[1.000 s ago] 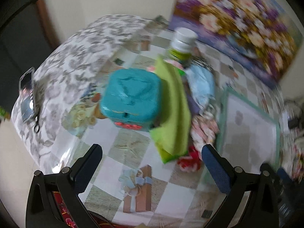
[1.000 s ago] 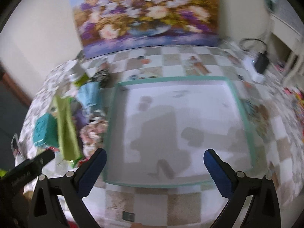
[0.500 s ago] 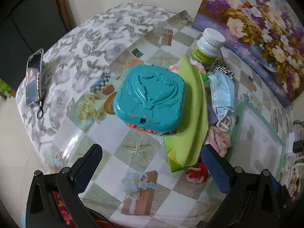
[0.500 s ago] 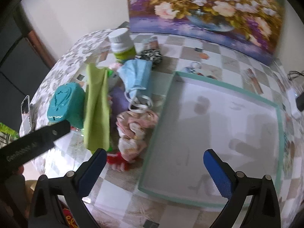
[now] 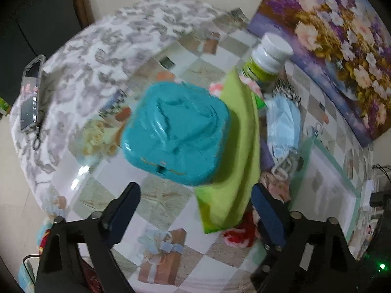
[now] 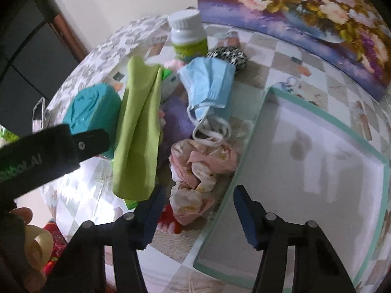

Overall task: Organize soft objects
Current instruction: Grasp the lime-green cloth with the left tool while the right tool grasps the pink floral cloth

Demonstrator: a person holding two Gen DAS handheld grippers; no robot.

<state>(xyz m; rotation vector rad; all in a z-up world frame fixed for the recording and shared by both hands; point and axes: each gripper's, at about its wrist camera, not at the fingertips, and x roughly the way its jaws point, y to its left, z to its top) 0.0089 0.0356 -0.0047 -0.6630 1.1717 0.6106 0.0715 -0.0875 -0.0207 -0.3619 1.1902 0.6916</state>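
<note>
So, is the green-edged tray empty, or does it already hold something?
Empty. In the right wrist view the tray shows only its bare white floor and shadows; the mask and pink cloth lie outside its edge.

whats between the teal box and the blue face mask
The folded green cloth lies between the teal box and the blue face mask, with a bit of purple fabric beside the mask. The right wrist view shows it best.

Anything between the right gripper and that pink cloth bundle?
Nothing visible. The right gripper is open and the pink cloth bundle lies straight ahead of its fingertips on the table, beside the white mat. A face mask strap rests on the bundle's far end only.
</note>
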